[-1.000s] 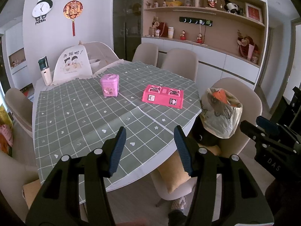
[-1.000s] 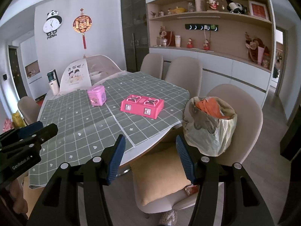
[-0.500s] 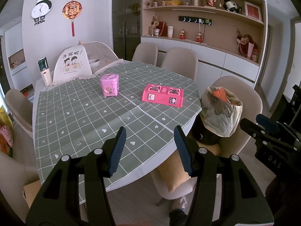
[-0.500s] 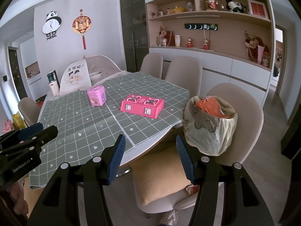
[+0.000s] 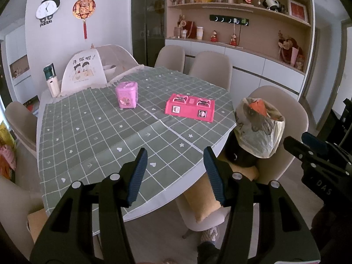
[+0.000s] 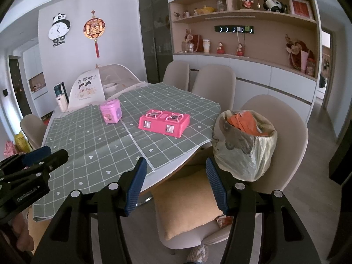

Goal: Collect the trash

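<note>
Crinkling plastic trash bag (image 6: 243, 151), ribbed gripper pads (image 6: 135, 183)

Twin wrist views over table (image 5: 92, 132)

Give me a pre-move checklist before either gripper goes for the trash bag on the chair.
1. Left gripper open and empty: ok.
2. Right gripper open and empty: ok.
3. Trash bag upright on the chair, mouth open, orange scrap inside: ok.
4. Way to the bag free of the table edge: ok from the right wrist view.
5. Loose trash on the tablecloth: none seen; only the pink toy stove and pink box.
6. Bag handles to grab: cannot tell.
</note>
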